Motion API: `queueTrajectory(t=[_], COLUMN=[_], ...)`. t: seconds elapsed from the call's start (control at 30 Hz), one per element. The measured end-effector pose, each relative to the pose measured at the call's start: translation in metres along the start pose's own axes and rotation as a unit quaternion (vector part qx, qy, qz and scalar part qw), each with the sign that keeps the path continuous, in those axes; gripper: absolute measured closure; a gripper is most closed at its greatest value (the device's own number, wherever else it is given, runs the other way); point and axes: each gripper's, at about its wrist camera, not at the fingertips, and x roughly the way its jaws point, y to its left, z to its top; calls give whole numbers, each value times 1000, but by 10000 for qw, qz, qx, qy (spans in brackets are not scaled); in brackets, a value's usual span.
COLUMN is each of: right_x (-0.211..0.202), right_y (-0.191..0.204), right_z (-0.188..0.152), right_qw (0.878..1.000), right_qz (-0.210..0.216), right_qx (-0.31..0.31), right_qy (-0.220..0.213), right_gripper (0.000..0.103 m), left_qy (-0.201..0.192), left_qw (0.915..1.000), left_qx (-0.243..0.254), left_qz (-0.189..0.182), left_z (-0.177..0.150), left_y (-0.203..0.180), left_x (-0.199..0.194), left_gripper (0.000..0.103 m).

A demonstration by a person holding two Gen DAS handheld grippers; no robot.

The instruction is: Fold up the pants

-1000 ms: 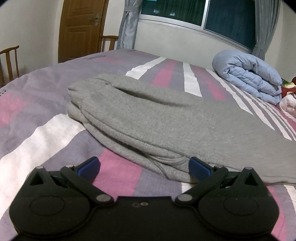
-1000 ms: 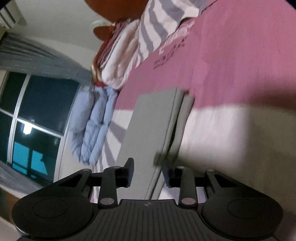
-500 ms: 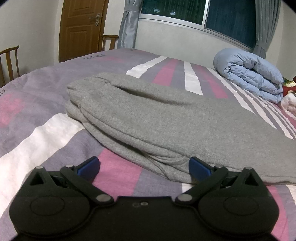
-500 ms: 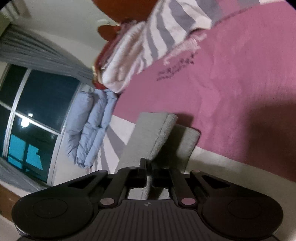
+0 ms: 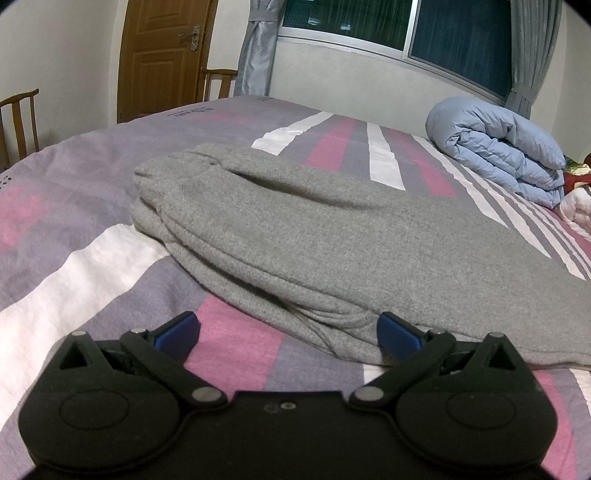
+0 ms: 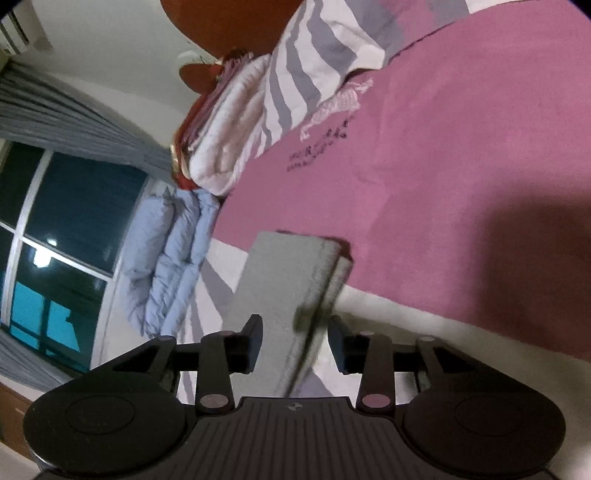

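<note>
Left wrist view shows the grey pants (image 5: 332,236) lying on the bed (image 5: 74,266), already doubled lengthwise so that stacked edges run along the near side. My left gripper (image 5: 288,328) rests low at that layered near edge with its blue-tipped jaws spread wide and nothing between them, just as they were a second ago.

From the right wrist view, which is rolled sideways, I see the far end of the pants (image 6: 291,273), the leg hems, resting on the sheet where a pink band meets a white one. My right gripper (image 6: 295,345) has its jaws released around that end, the cloth passing between them untouched. Half a second ago those jaws were clenched on the hems; now they have let go, and the fabric has dropped flat.

I judge this means the hem end has been set down or the grip is being reset, so the crosswise fold toward the waistband is not yet made.

Farther out lie a rolled light-blue duvet (image 5: 495,147), a pile of folded bedding (image 6: 236,122), a dark window (image 5: 461,33) and a wooden door (image 5: 162,55).
</note>
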Motion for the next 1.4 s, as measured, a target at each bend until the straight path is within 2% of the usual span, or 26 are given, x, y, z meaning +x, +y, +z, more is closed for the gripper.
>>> queueTrajectory(t=[0.13,0.2,0.23,0.3,0.43,0.57,0.67,0.83,0.87,0.97,1.03,1.1,1.23,1.3,1.4], right_x=[6,0,2,13,45,95,139,203,216,248,266,276,283,284,285], right_y=[11,28,39,68,130,188,232,296,308,324,327,327,328,328,329], right_z=[-4,-10,-15,-32,-79,-140,-200,-288,-305,-342,-356,-365,-374,-378,-386], right_qw=[9990,9982,9959,9837,9428,8996,8652,8113,7963,7632,7507,7435,7261,7168,7039], right_qz=[-346,-14,118,423,915,1392,1655,2023,2060,2044,2039,2013,1978,1902,1899], right_qx=[-272,-592,-882,-1629,-2957,-3761,-4236,-4793,-4961,-5297,-5391,-5445,-5594,-5737,-5863], right_qy=[40,41,186,631,1237,1731,2113,2666,2782,3085,3229,3319,3474,3476,3531], right_gripper=[66,66,66,65,65,65,65,65,65,65,65,65,65,65,66], left_qy=[3,-129,-265,-552,-827,-553,-361,33,64,7,-34,-31,54,114,286], left_qw=[10000,9999,9996,9984,9956,9946,9938,9931,9936,9936,9941,9949,9963,9968,9981], left_qx=[-11,-28,-16,86,131,158,-8,100,129,322,327,337,431,466,466], left_qz=[-2,-50,-35,66,423,859,1050,1165,1121,1079,1031,955,742,643,300], left_z=[1,4,7,16,46,79,102,121,122,123,123,125,129,130,131], left_y=[0,0,-1,-2,8,27,44,63,65,66,67,68,71,73,74], left_x=[-3,-13,-19,-26,-22,6,32,75,79,87,90,94,103,104,109], left_gripper=[6,11,12,12,13,22,24,25,24,22,22,22,23,28,54])
